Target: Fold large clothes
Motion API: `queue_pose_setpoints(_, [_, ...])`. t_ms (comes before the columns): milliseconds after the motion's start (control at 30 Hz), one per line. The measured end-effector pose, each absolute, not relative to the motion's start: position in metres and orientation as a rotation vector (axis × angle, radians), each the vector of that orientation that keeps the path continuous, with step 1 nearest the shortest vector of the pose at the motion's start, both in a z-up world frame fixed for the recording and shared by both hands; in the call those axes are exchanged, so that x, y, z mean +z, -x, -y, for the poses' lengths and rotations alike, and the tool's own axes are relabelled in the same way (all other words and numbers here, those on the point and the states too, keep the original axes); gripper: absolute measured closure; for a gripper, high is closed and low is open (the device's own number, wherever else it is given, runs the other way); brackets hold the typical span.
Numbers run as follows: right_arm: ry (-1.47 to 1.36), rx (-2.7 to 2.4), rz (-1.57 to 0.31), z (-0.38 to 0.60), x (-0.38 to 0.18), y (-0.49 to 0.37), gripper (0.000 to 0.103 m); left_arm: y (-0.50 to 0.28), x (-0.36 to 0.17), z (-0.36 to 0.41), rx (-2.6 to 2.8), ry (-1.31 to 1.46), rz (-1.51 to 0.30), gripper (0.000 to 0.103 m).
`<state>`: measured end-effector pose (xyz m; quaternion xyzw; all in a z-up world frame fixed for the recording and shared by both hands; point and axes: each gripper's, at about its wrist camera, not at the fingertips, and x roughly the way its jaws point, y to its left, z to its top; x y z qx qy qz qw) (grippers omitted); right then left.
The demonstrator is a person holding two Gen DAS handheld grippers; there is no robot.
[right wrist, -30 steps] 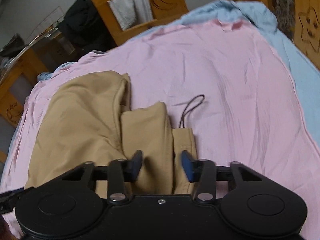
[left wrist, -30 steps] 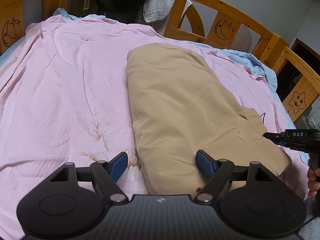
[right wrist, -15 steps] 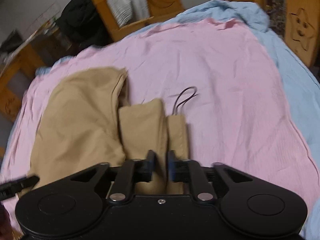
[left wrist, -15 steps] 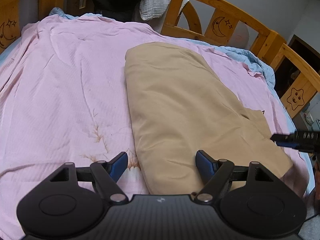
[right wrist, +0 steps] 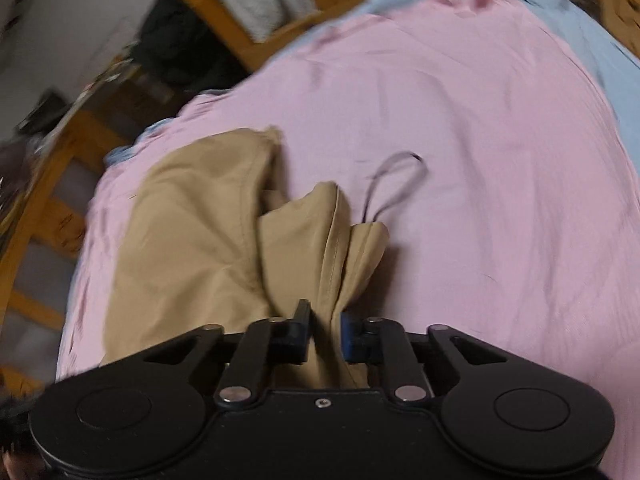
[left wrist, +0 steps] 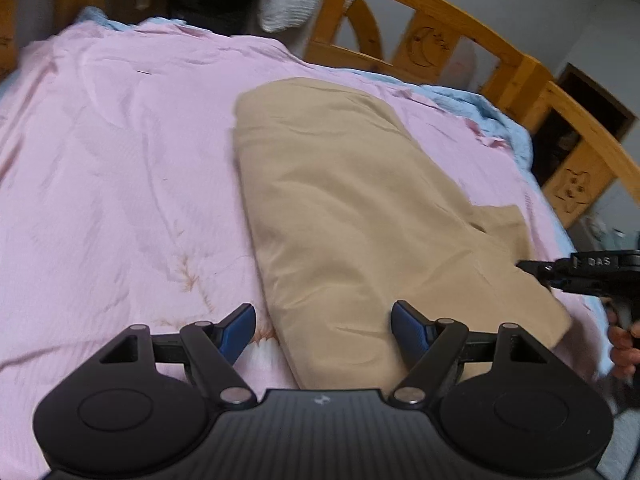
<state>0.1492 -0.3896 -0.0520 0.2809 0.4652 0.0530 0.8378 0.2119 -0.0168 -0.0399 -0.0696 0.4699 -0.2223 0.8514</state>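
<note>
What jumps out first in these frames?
The tan garment, lying partly folded across the middle of the pink bedsheet, dominates both views. The right gripper has just been closing and now pinches a bunched fold of that fabric, a dark cord loop trailing beyond it. The left gripper hangs open over the garment's near edge.

The garment (left wrist: 340,208) is plain tan, with a dark cord loop (right wrist: 394,184) at its edge. The sheet (left wrist: 112,168) under it is pale pink with a faint brown sprig print, over a light blue blanket (left wrist: 472,104). The bed frame (left wrist: 436,36) is honey-coloured wood carved with a moon and a star. Each tool, left (left wrist: 323,322) and right (right wrist: 325,332), is black with blue pads.
</note>
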Motion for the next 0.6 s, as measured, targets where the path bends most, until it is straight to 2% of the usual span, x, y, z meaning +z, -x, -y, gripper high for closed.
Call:
queue_pose_setpoints(67, [-0.637,0.112,-0.989,0.396,-0.054,-0.152,0.078,-0.220,-0.042,0.011,-0.521,0.175,-1.007,0.025])
queue_pose_setpoints(133, [-0.735,0.112,-1.011,0.407,-0.063,-0.157,0.040,-0.231,-0.045,0.006,-0.558,0.202,-1.030,0.024])
queue_pose_setpoints(167, [-0.780,0.126,-1.027,0.412,-0.069,-0.161,0.034,-0.237,-0.046,0.003,-0.571,0.217,-1.036,0.024])
queue_pose_setpoints(400, [-0.876,0.314,-1.048,0.418,-0.086,-0.189,0.023,-0.282,-0.063,-0.014,-0.577,0.398,-1.076,0.020])
queue_pose_setpoints(600, [-0.850,0.445,-0.982,0.412,-0.082,-0.192,0.023,-0.312,-0.087,-0.013,-0.619,0.502,-1.124,0.016])
